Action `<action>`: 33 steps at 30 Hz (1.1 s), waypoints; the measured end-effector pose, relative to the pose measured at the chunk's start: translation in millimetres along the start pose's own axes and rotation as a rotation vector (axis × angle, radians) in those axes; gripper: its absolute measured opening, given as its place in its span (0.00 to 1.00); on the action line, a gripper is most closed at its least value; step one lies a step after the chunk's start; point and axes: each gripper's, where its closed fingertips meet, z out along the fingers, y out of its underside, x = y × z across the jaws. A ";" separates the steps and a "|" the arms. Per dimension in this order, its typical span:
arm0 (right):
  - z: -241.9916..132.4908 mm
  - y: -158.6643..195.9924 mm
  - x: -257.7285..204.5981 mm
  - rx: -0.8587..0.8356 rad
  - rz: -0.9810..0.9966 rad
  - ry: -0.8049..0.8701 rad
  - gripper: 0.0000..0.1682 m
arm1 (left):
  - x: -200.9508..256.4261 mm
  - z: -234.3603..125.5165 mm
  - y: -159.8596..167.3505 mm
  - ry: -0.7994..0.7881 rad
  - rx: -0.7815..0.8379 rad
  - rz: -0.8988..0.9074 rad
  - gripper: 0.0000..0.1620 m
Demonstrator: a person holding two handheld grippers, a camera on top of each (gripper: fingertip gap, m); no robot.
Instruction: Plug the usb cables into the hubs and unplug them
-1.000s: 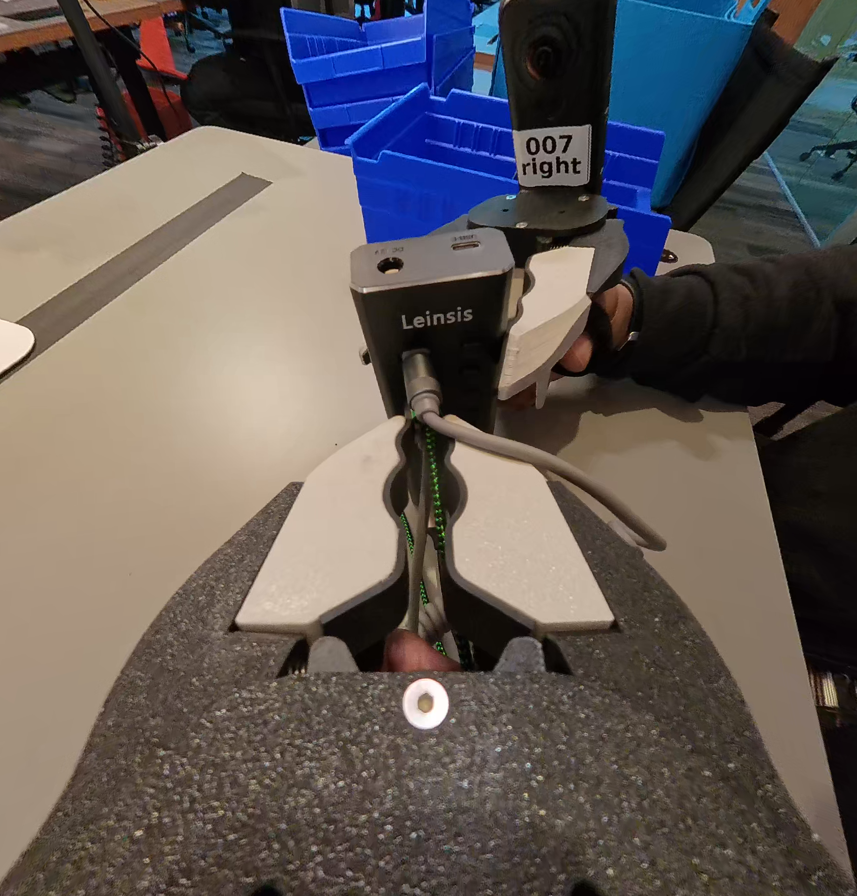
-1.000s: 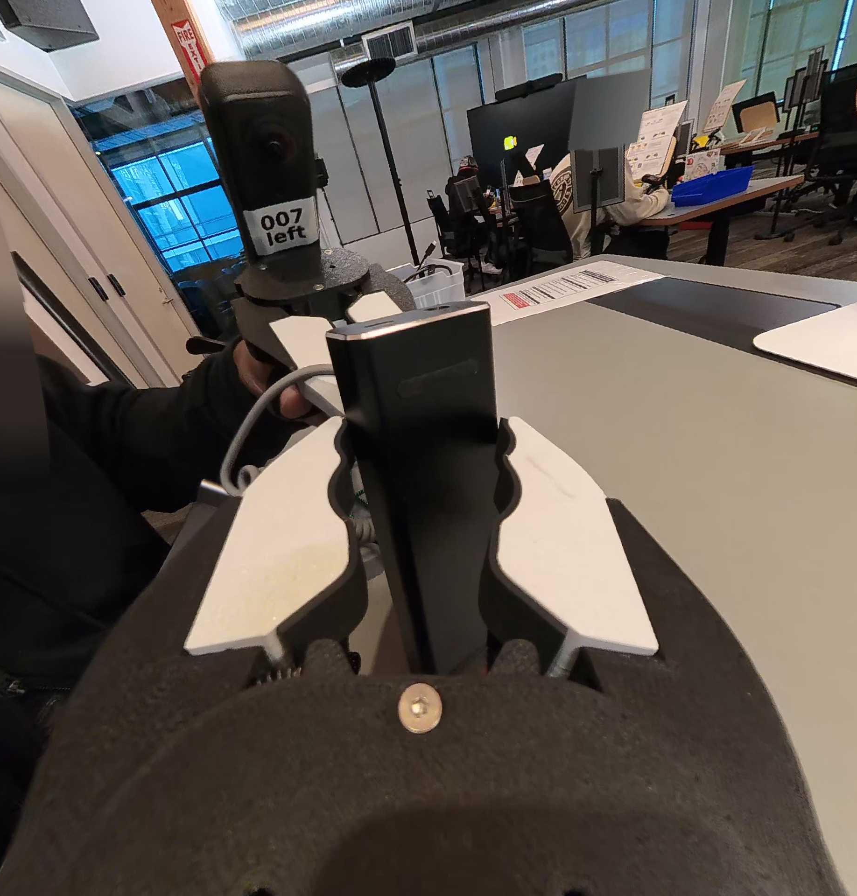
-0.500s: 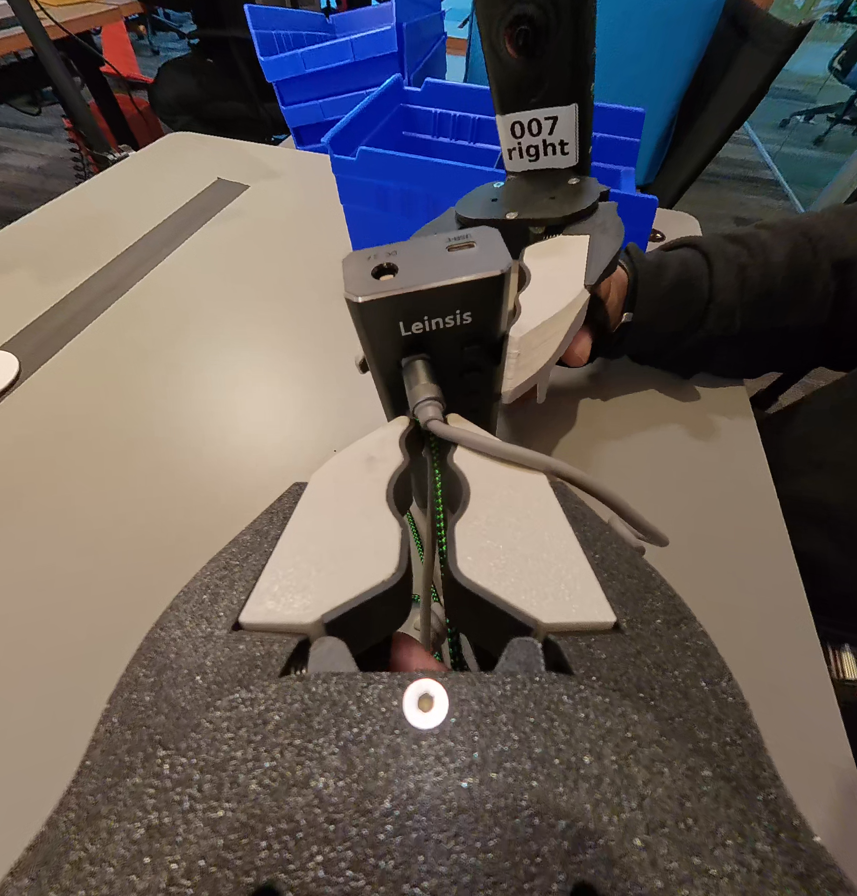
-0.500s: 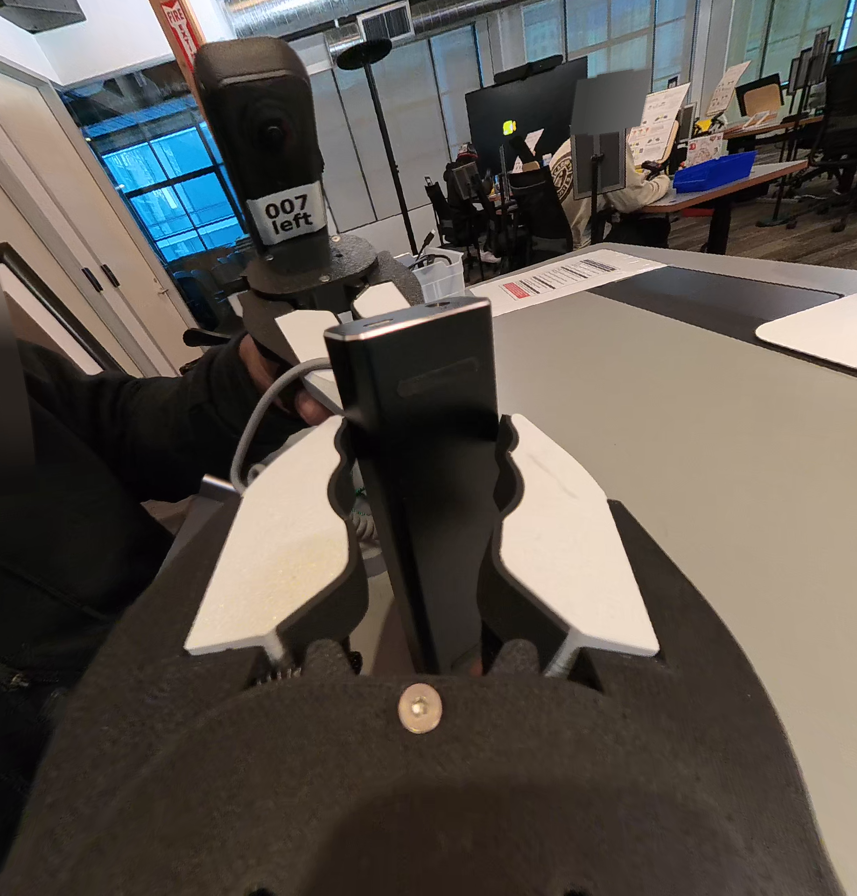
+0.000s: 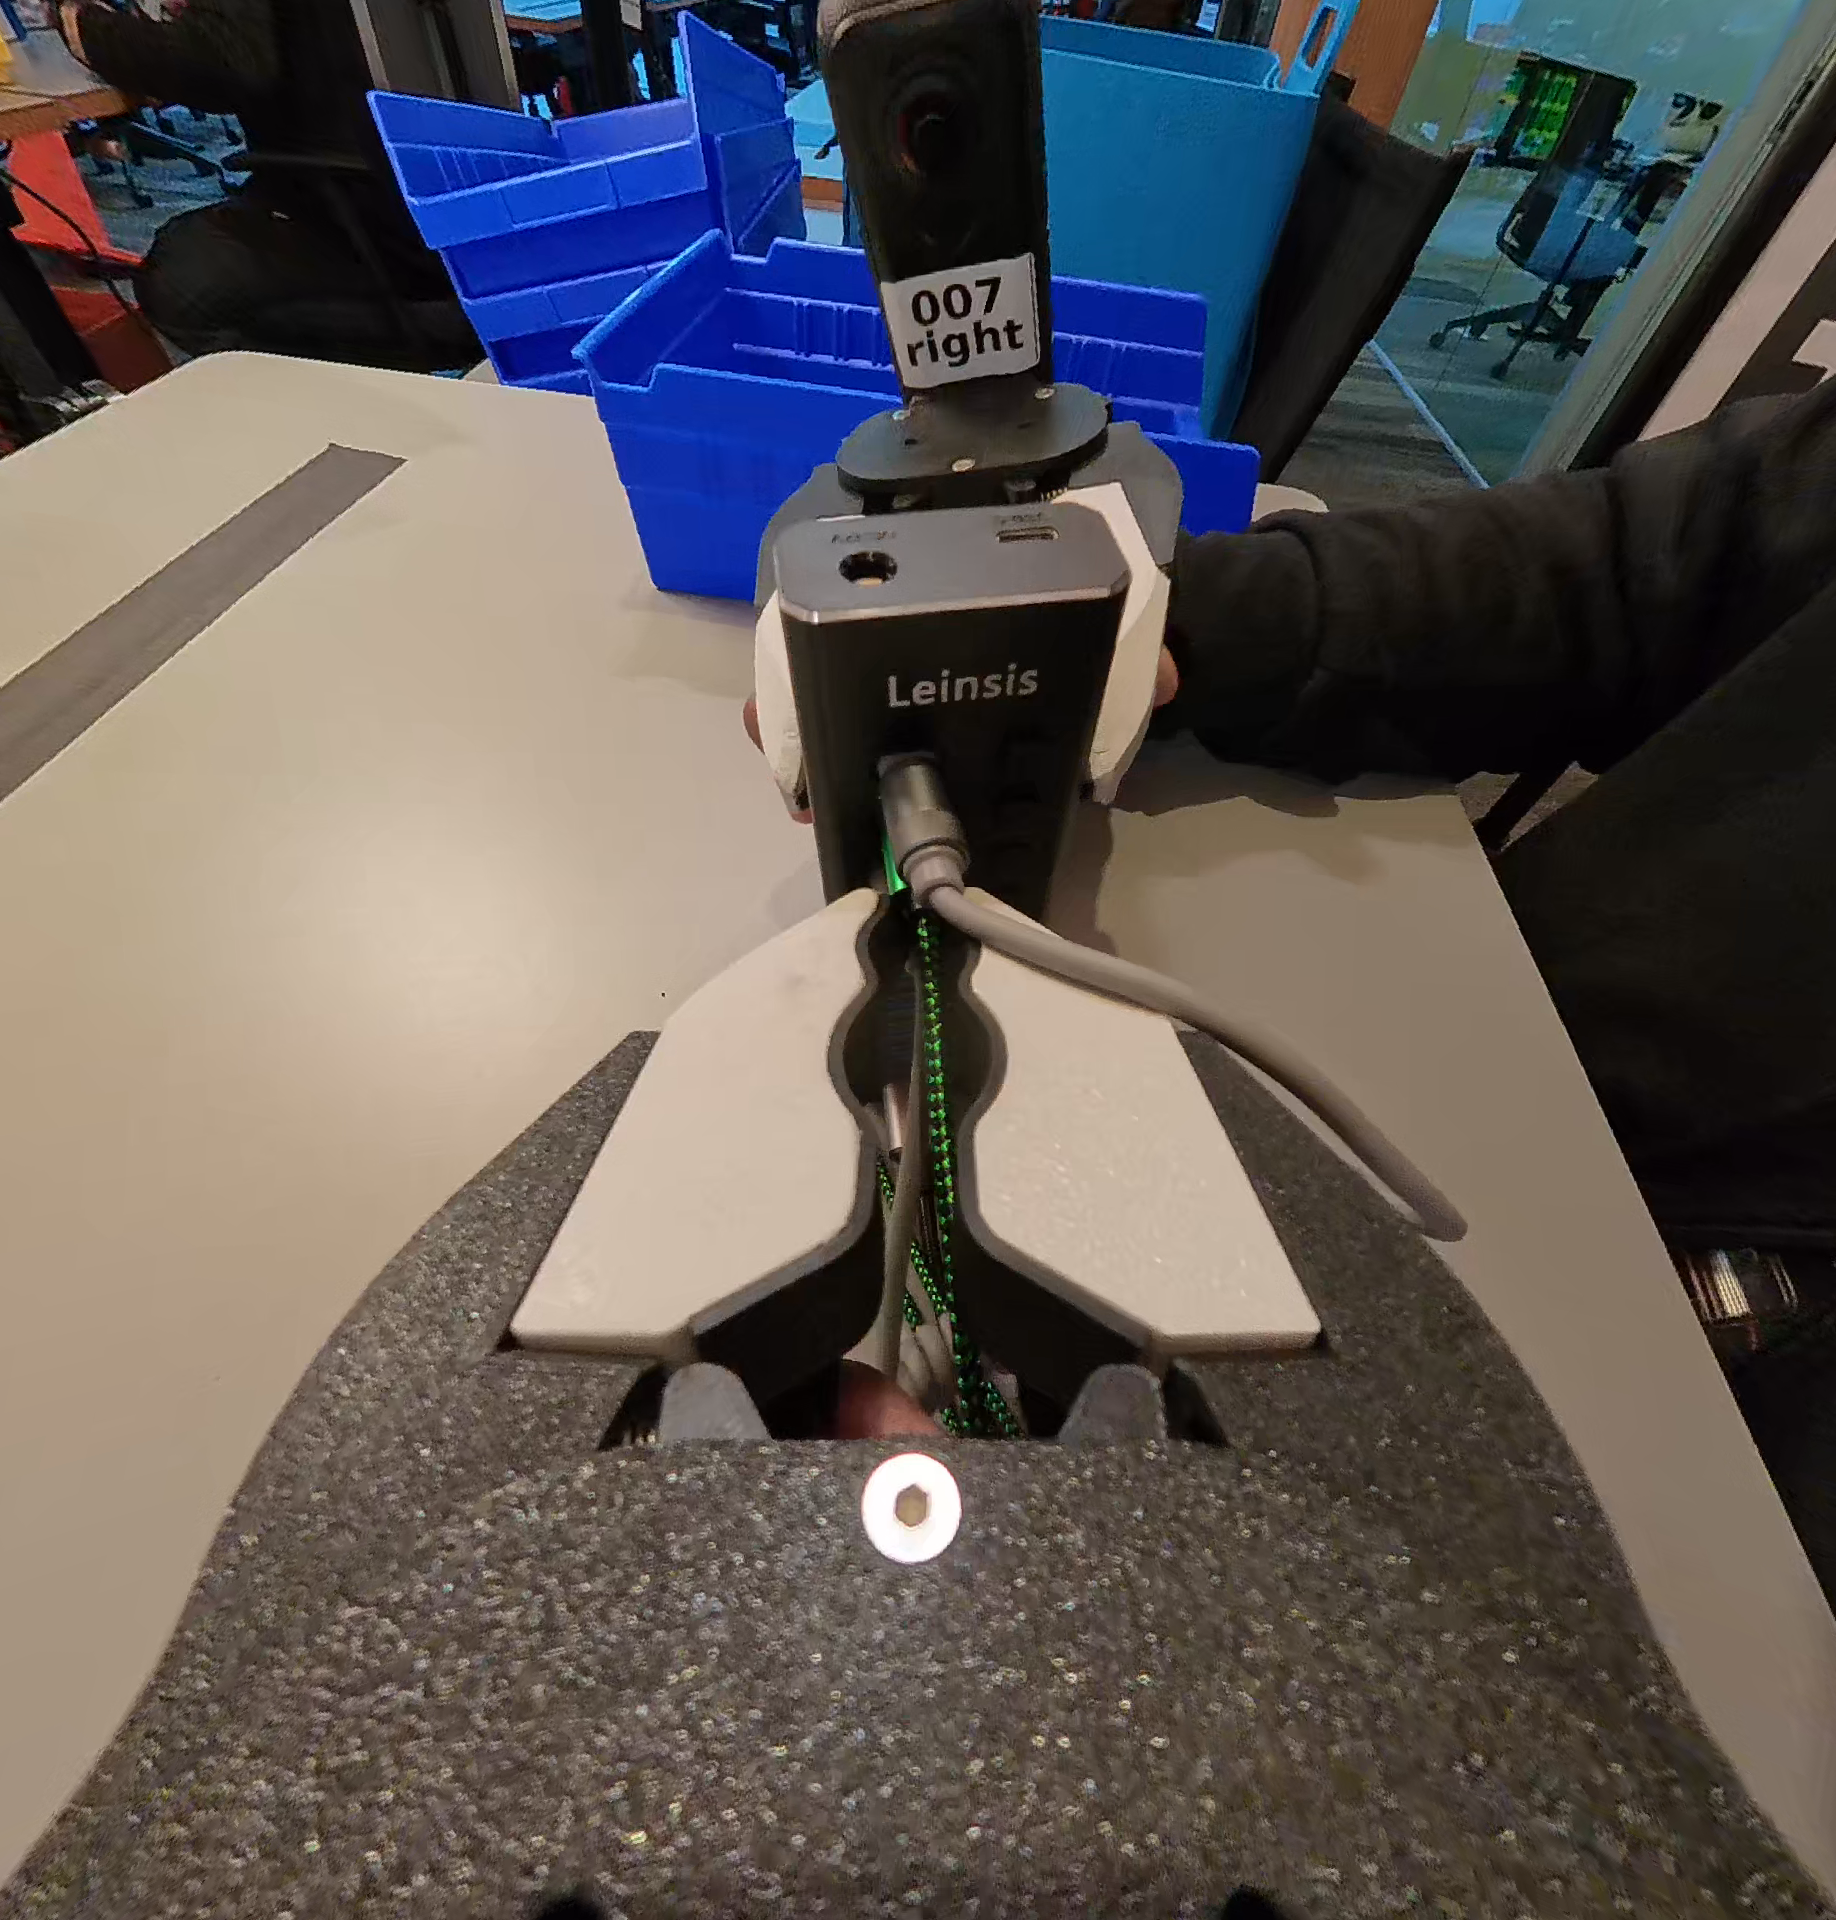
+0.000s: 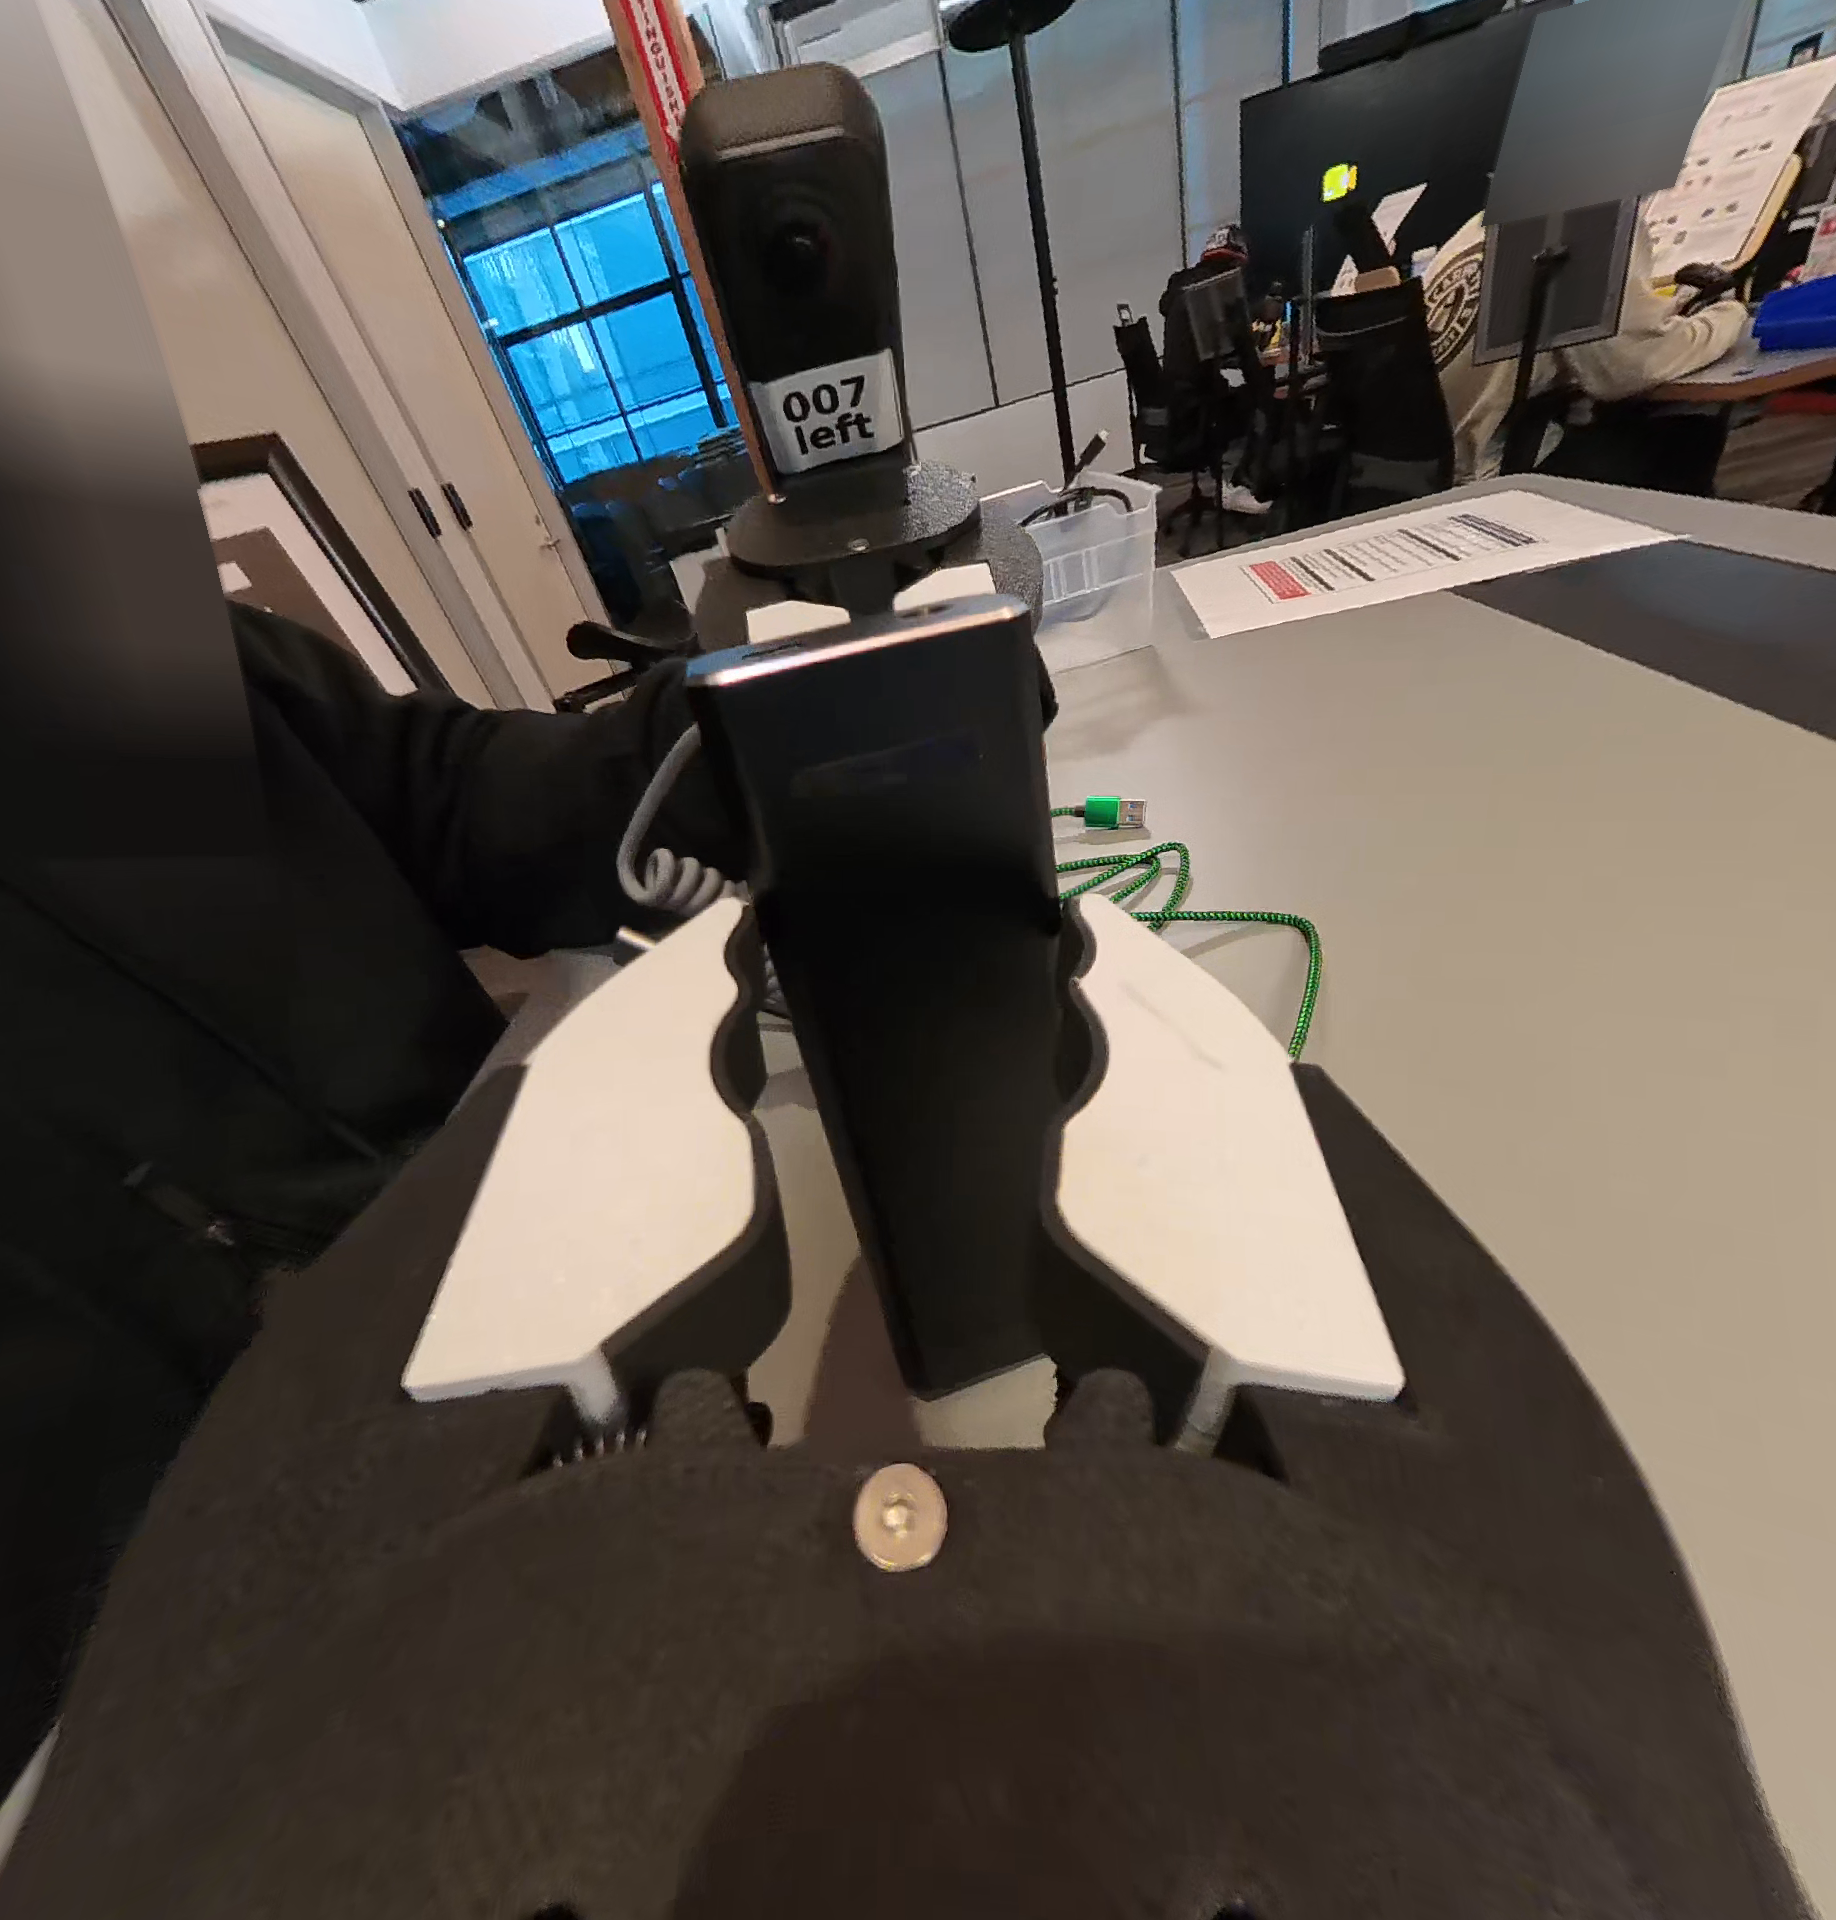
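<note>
A dark grey USB hub stands upright, above the grey table in the left wrist view. My right gripper is shut on its lower body; its white fingers show either side of the hub. A grey cable is plugged into the hub's face. My left gripper is shut on a green braided cable, fingertips against the hub just below the grey plug. A bit of green plug shows there; whether it is seated is hidden. The cable's other green plug lies loose on the table.
Blue bins stand on the table behind the hub. A printed sheet and a clear tub lie beyond the left gripper. A dark strip runs along the table. The table edge is close on the right. People sit at far desks.
The hub and right gripper have swung to face the left view squarely. The loose green plug and cable loops on the table have come into the right view. Both grips are unchanged.
</note>
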 end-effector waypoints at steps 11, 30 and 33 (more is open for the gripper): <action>3.3 -7.6 3.1 0.002 -0.017 0.072 0.32 | -7.7 -2.9 -11.3 -0.067 0.000 -0.012 0.04; 5.0 -1.9 2.2 -0.046 -0.061 0.095 0.33 | -2.6 4.5 -5.3 -0.032 -0.016 0.023 0.04; 4.4 -1.2 1.6 -0.067 -0.081 0.097 0.33 | -2.1 5.0 -5.5 -0.029 -0.023 0.026 0.04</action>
